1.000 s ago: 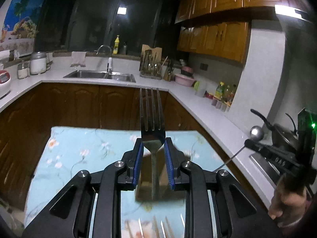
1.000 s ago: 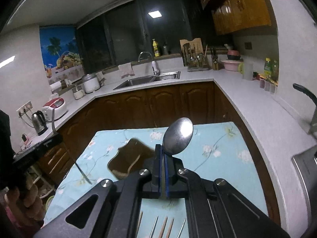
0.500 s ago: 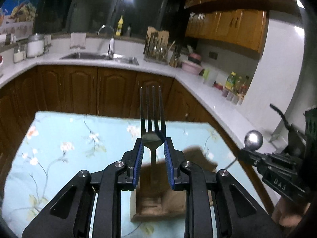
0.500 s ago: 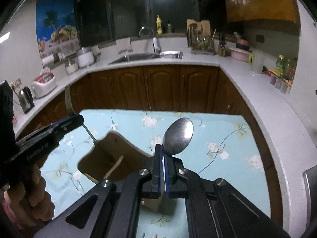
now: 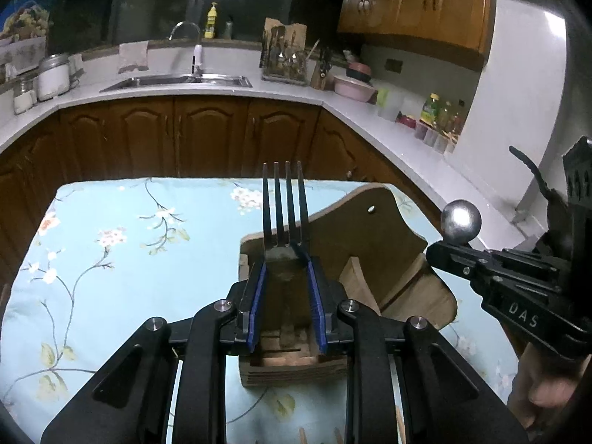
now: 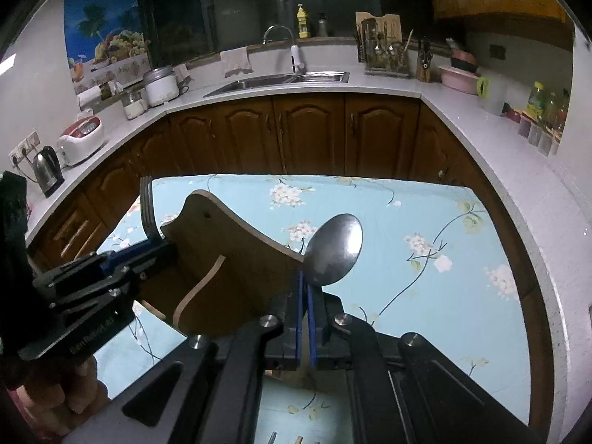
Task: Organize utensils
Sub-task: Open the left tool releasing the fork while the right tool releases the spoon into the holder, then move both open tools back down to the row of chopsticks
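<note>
Both hands lower than second ago, now over brown wooden utensil caddy [image 5: 373,259] on floral blue worktop cloth [image 5: 122,244]. Left gripper [image 5: 284,270] jaws clenched on steel fork [image 5: 283,207], handle above front compartment. Right gripper [image 6: 305,296] jaws clamped on steel spoon [image 6: 335,253], near caddy's right side. Insertion likely next.

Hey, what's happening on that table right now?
A person is sorting cutlery with two handheld grippers. The left gripper grips a fork, tines up, over the wooden utensil holder on the floral tablecloth. The right gripper is clamped on a spoon beside it. Neither utensil is in the holder yet.
</note>
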Motion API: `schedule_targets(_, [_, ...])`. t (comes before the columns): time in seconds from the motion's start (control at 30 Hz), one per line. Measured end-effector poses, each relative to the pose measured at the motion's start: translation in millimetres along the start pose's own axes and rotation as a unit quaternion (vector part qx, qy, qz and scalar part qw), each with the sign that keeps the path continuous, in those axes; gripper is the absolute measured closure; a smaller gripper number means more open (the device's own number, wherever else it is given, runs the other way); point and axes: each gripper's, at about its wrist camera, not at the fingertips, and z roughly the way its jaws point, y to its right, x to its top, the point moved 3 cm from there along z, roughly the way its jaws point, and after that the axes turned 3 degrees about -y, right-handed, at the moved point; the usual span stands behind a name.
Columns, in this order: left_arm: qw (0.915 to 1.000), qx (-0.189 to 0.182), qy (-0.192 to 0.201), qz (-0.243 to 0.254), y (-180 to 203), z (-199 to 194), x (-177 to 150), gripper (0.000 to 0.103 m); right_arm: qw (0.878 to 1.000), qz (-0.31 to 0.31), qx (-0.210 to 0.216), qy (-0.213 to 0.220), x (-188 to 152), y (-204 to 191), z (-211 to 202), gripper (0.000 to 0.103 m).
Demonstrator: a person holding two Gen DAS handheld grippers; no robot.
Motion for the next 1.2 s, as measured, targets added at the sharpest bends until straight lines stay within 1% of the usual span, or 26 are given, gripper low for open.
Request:
schedule_targets(0.07, [1.0000,0.003,0.001,0.001,0.4,-0.3,0.1,0.083,1.000,0.002,0.004,0.000,0.6,0.9,-0.4,0.100])
schedule_targets(0.13, [1.0000,0.003,0.002,0.001,1.2,-1.3,0.2,0.083,1.000,0.003,0.004,-0.001,0.2,2.2,-0.4,0.097])
schedule_targets(0.3, [1.0000,0.007,0.000,-0.001,0.7,-1.6,0.5,0.083,1.000,0.009,0.005,0.001,-1.3,3.1,-1.3,0.096])
schedule_targets(0.37, [1.0000,0.005,0.001,-0.004,0.5,-4.7,1.3,0.080,1.000,0.012,0.010,0.004,-0.5,2.2,-2.9,0.096])
schedule_targets(0.4, [1.0000,0.005,0.004,-0.004,0.0,-7.8,1.8,0.078,1.000,0.015,0.012,0.005,-0.5,2.6,-4.2,0.096])
schedule_targets(0.43, [0.9999,0.003,0.008,-0.005,-0.3,-11.1,2.2,0.072,1.000,0.018,0.010,0.006,-0.5,3.5,-5.7,0.095])
schedule_targets(0.47, [0.9999,0.003,0.012,-0.007,0.3,-13.5,3.1,0.062,1.000,0.020,0.011,0.007,-0.9,3.9,-6.8,0.094])
schedule_targets(0.5, [0.9998,0.007,0.016,-0.007,0.0,-17.0,3.1,0.057,1.000,0.024,0.012,0.010,-0.8,5.5,-9.3,0.094])
schedule_targets(0.53, [0.9997,0.011,0.023,-0.008,-0.7,-20.6,2.8,0.053,0.999,0.028,0.013,0.012,-2.3,7.0,-11.4,0.088])
schedule_targets(0.57, [0.9996,0.011,0.027,-0.008,-0.8,-23.7,2.8,0.052,0.999,0.032,0.016,0.011,-3.0,7.7,-12.6,0.085])
schedule_targets(0.6, [0.9995,0.010,0.028,-0.009,-1.2,-25.7,2.4,0.052,0.999,0.036,0.018,0.012,-4.3,9.3,-13.8,0.079])
schedule_targets(0.63, [0.9995,0.009,0.028,-0.012,-2.5,-28.3,1.0,0.050,0.999,0.040,0.017,0.013,-6.3,11.7,-15.0,0.077])
schedule_targets(0.7, [0.9994,0.007,0.029,-0.018,-5.2,-32.2,-2.4,0.047,0.999,0.047,0.017,0.014,-8.8,13.8,-17.3,0.077])
schedule_targets(0.73, [0.9993,0.007,0.029,-0.022,-7.5,-35.4,-5.1,0.044,0.998,0.053,0.021,0.015,-11.2,15.8,-19.4,0.075])
schedule_targets(0.77, [0.9992,0.007,0.030,-0.026,-9.8,-38.7,-7.5,0.038,0.998,0.059,0.023,0.016,-12.9,17.2,-21.5,0.073])
schedule_targets(0.8, [0.9990,0.007,0.032,-0.030,-12.3,-43.6,-10.7,0.035,0.997,0.065,0.024,0.019,-15.0,18.4,-25.0,0.070])
schedule_targets(0.87, [0.9984,0.023,0.042,-0.031,-16.2,-54.7,-18.3,0.015,0.996,0.073,0.033,0.033,-19.4,20.6,-35.1,0.062])
schedule_targets(0.9, [0.9974,0.039,0.052,-0.033,-20.2,-64.2,-24.5,0.010,0.996,0.077,0.035,0.039,-22.7,22.4,-39.3,0.050])
schedule_targets(0.93, [0.9962,0.050,0.062,-0.035,-24.3,-73.5,-30.4,0.005,0.994,0.085,0.036,0.051,-27.5,24.1,-47.6,0.036])
schedule_targets(0.97, [0.9951,0.058,0.072,-0.037,-28.3,-82.0,-36.3,0.002,0.993,0.089,0.036,0.063,-31.4,26.0,-54.4,0.030])
schedule_targets(1.0, [0.9941,0.066,0.077,-0.038,-31.8,-88.9,-42.4,0.001,0.993,0.091,0.033,0.074,-35.3,27.2,-61.1,0.023])
schedule_targets(1.03, [0.9928,0.078,0.081,-0.042,-36.0,-99.3,-52.1,0.000,0.991,0.093,0.020,0.095,-43.5,27.7,-73.5,0.019])
schedule_targets(1.1, [0.9919,0.084,0.082,-0.050,-44.1,-112.0,-65.2,0.000,0.989,0.089,0.008,0.117,-53.7,27.3,-89.3,0.015])
schedule_targets(1.17, [0.9918,0.080,0.077,-0.063,-51.8,-124.5,-83.2,0.000,0.987,0.086,-0.011,0.138,-71.9,25.8,-108.3,0.014])
schedule_targets(1.2, [0.9917,0.082,0.073,-0.067,-54.1,-128.4,-90.9,0.000,0.985,0.090,-0.014,0.145,-80.3,25.9,-116.1,0.014])
